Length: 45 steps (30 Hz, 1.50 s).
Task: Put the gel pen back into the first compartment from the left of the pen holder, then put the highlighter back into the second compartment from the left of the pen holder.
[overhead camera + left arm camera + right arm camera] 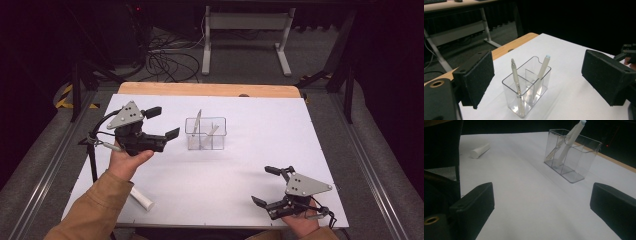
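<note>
The left gripper stands wide, nothing between its jaws, and it hangs above the white desk with its jaws pointing at the clear holder, which sits just ahead of it and apart from both pads. In the left gripper view the clear holder lies straight ahead between the two black jaws, lower than them, upright on the desk and split by a wall into compartments. A silver pen stands in the compartment nearer the gripper, leaning a little, and a white pen with a pale blue tip leans in the compartment behind it, its tip rising over the rim. Neither pen touches a jaw. The right gripper rests well apart from the holder, near the person's edge of the desk, its jaws also spread wide and bare. From the right gripper view the clear holder stands far ahead and off to the right of its jaws, the white pen slanting out of it. Farther ahead on the other side of that gripper lies a white cylinder flat on the desk; in the high view this white cylinder lies beside the sleeve of the left arm
</note>
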Available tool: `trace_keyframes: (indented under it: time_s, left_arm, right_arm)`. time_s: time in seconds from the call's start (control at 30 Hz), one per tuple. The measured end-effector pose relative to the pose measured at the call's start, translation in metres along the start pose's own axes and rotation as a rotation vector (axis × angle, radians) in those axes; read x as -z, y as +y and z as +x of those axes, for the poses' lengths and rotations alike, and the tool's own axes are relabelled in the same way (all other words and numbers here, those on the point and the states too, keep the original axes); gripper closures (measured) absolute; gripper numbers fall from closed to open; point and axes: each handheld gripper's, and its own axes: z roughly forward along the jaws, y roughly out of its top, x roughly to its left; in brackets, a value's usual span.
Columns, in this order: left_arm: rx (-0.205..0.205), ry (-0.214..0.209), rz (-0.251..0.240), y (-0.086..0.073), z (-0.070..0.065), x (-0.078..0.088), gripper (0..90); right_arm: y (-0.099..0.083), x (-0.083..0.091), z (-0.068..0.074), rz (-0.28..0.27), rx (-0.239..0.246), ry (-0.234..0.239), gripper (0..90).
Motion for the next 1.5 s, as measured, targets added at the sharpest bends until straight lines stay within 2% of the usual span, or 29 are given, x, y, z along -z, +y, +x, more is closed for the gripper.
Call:
trace_keyframes:
  time_s: [0.1, 0.23, 0.33, 0.43, 0.53, 0.63, 0.8, 0.9, 1.07, 1.13, 1.33, 1.5]
  left_arm:
    - [-0.022, 0.008, 0.01, -0.001, -0.002, 0.002, 12.1]
    - [-0.056, -0.008, 0.03, -0.002, -0.002, 0.006, 13.2]
    - [-0.052, -0.026, 0.04, -0.004, -0.001, 0.009, 13.1]
    - [-0.069, -0.012, 0.063, -0.006, -0.001, 0.012, 15.0]
    - [-0.061, -0.043, 0.074, -0.008, 0.001, 0.014, 21.6]
    - [-0.064, -0.068, 0.095, -0.01, 0.002, 0.016, 24.0]
    - [-0.098, -0.067, 0.107, -0.014, 0.0, 0.022, 28.3]
    - [-0.139, -0.061, 0.114, -0.016, -0.003, 0.027, 28.7]
    - [-0.195, -0.088, 0.137, -0.02, -0.006, 0.033, 32.2]
    - [-0.204, -0.097, 0.156, -0.022, -0.006, 0.034, 32.4]
    - [-0.209, -0.125, 0.183, -0.029, -0.002, 0.039, 33.3]
    - [-0.183, -0.137, 0.18, -0.034, 0.001, 0.042, 33.6]
  right_arm:
    - [0.0, 0.0, 0.0, 0.0, -0.002, 0.0, 6.1]
    - [0.0, 0.0, 0.0, 0.0, 0.002, 0.0, 6.1]
    - [0.0, -0.001, 0.0, 0.002, 0.003, 0.002, 6.1]
    - [0.0, 0.0, 0.0, 0.004, 0.002, 0.003, 6.1]
    - [0.0, 0.0, 0.0, 0.003, 0.003, 0.003, 6.1]
    - [0.0, 0.0, 0.0, 0.003, 0.006, 0.004, 6.1]
    - [0.0, 0.0, 0.0, 0.002, 0.004, 0.003, 6.1]
    - [0.0, 0.0, 0.0, 0.004, 0.004, 0.003, 6.1]
    - [0.0, -0.001, 0.001, 0.003, 0.004, 0.003, 6.1]
    - [0.0, -0.001, 0.001, 0.002, 0.007, 0.002, 6.1]
    - [0.001, -0.001, 0.001, 0.002, 0.006, 0.002, 6.1]
    - [0.001, -0.002, 0.001, 0.0, 0.006, 0.001, 6.1]
